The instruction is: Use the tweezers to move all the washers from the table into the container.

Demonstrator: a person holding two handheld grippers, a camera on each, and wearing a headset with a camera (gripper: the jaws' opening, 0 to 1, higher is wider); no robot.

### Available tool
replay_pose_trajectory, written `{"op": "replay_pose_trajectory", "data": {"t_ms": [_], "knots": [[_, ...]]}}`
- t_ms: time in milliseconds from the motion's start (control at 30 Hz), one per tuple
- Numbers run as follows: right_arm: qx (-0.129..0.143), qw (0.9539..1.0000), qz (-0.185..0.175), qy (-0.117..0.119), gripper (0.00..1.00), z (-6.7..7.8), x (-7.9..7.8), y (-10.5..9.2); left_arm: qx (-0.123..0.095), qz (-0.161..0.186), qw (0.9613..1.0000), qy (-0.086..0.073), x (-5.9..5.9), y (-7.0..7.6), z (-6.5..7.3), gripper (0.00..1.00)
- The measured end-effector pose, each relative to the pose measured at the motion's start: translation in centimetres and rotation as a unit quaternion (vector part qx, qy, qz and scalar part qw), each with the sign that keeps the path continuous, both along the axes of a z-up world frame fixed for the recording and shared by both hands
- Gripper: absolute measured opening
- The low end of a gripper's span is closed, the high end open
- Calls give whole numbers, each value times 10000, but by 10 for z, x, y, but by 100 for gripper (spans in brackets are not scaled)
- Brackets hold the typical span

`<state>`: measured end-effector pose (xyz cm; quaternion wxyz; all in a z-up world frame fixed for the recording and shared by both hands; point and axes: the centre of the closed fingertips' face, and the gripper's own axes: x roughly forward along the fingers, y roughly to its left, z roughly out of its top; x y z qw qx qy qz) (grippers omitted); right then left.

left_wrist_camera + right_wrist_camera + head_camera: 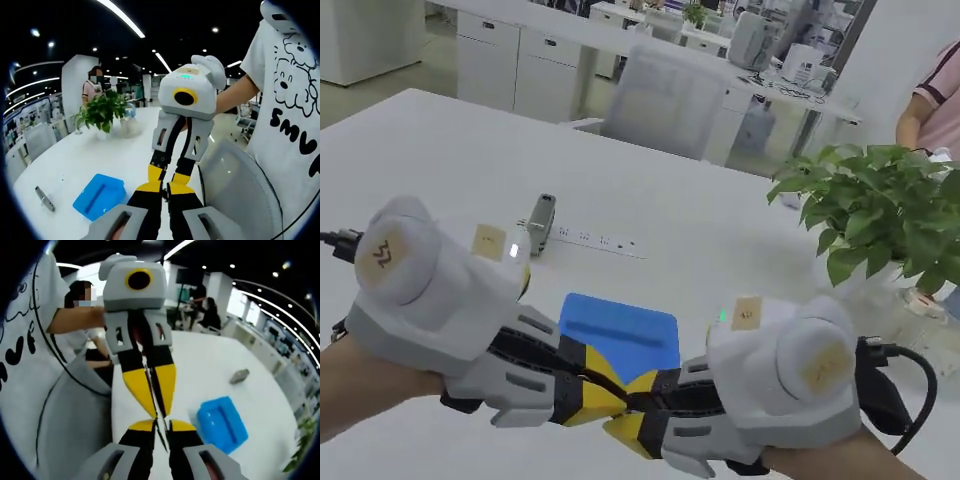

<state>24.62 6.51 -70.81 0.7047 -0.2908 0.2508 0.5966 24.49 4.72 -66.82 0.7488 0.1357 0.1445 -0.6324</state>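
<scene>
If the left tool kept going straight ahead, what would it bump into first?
The right tool, which points back at the left tool, yellow tips nearly meeting. They look almost touching, though depth is unclear.

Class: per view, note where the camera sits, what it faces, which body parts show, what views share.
Head view: headset, looking down at left gripper and right gripper; forearms show.
Left gripper view: rides left gripper, faces right gripper; white printed T-shirt shows.
Right gripper view: mirrored, facing left gripper; same T-shirt.
Shared: blue rectangular plastic container.
</scene>
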Motion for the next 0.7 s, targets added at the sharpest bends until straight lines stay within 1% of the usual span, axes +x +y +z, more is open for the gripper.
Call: {"op": "replay_pose_trajectory", "data": {"t_ms": [33, 67, 133, 167, 200, 233, 267, 300, 333, 367, 400, 433, 467, 500, 533, 567, 600, 633, 667, 700], "knots": [[-27, 10000, 20, -47, 6, -1, 2, 1, -44, 30, 10000, 24, -2, 1, -1, 0], [-79, 9999, 104, -67, 5, -1, 0, 1, -43, 61, 10000, 23, -3, 2, -1, 0], [-160, 9997, 196, -72, 5, -4, -2, 2, 3, 153, 9999, 4, -5, 4, -4, 0], [-176, 9995, 240, -98, 5, -4, -2, 4, -7, 288, 9996, -53, -4, 6, -5, 0], [-199, 9994, 268, -109, 5, -4, -2, 4, -16, 339, 9994, -65, -4, 6, -5, 0], [-227, 9992, 309, -116, 4, -6, -2, 5, -45, 525, 9986, -63, -3, 7, -6, 0], [-275, 9990, 333, -129, 4, -7, -2, 5, -85, 570, 9983, -58, -4, 8, -6, 1], [-320, 9985, 409, -164, 4, -8, -1, 6, -165, 835, 9963, 68, -1, 10, -7, 2], [-364, 9982, 448, -181, 4, -9, -1, 6, -132, 1021, 9945, 185, -1, 13, -9, 4], [-416, 9978, 483, -195, 3, -10, 0, 5, -49, 1088, 9938, 246, -1, 16, -13, 9], [-511, 9969, 550, -232, 3, -13, 2, 4, 16, 1168, 9928, 271, -2, 20, -18, 13], [-587, 9963, 572, -262, 3, -16, 3, 2, 51, 1329, 9905, 339, -2, 25, -24, 16], [-664, 9955, 608, -284, 3, -20, 6, 0, 70, 1462, 9881, 464, -2, 29, -28, 19], [-741, 9949, 608, -315, 3, -24, 9, -1, 89, 1705, 9829, 692, -2, 35, -35, 22], [-927, 9929, 630, -403, 3, -31, 14, -5, 99, 1814, 9806, 737, -3, 39, -38, 27], [-1054, 9914, 631, -462, 3, -37, 18, -8, 127, 1962, 9775, 771, -3, 44, -42, 31], [-1241, 9888, 644, -522, 3, -47, 24, -12, 176, 2223, 9710, 862, -4, 50, -48, 33], [-1332, 9876, 652, -507, 3, -53, 26, -14, 204, 2254, 9697, 922, -7, 52, -51, 36], [-1490, 9851, 705, -492, 3, -63, 29, -17, 191, 2300, 9681, 979, -11, 55, -54, 37], [-1610, 9827, 758, -517, 3, -68, 31, -19, 179, 2388, 9653, 1041, -13, 57, -57, 39]]}}
